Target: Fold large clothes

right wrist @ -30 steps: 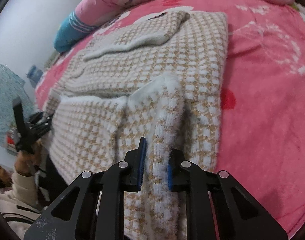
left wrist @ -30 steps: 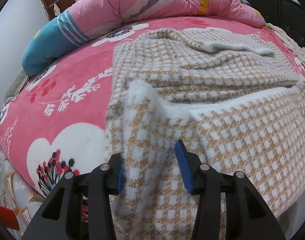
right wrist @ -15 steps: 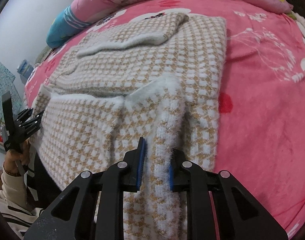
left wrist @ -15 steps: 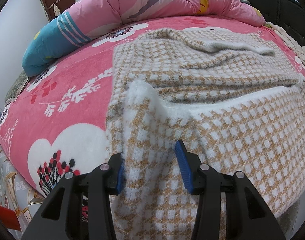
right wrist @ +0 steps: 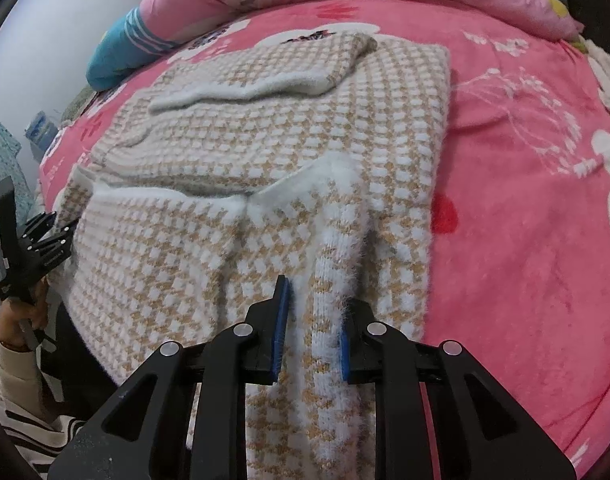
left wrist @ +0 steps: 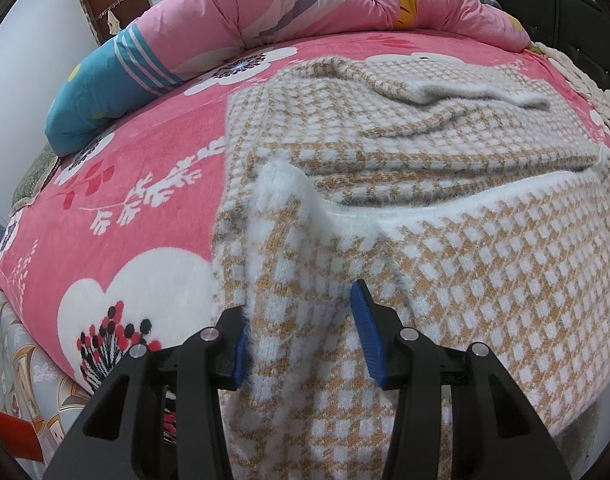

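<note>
Bed [left wrist: 117, 200] with pink fleece cover, white flower prints, red sprigs. Pink quilt [left wrist: 325, 4] bundled along the far side; blue striped pillow [left wrist: 105, 84] at its left end. Dark padded headboard [left wrist: 577, 28] far right. Plain pale wall [left wrist: 29, 40] left. Brown wooden door [left wrist: 117, 0] with hook rail beyond the pillow. Patterned mattress side [left wrist: 21, 360] below the cover. Light even, indoor.

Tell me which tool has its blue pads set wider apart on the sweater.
The left tool: its pads straddle a broad bunch of the checked sweater, while those of the right tool sit close together around a narrow raised fold.
</note>
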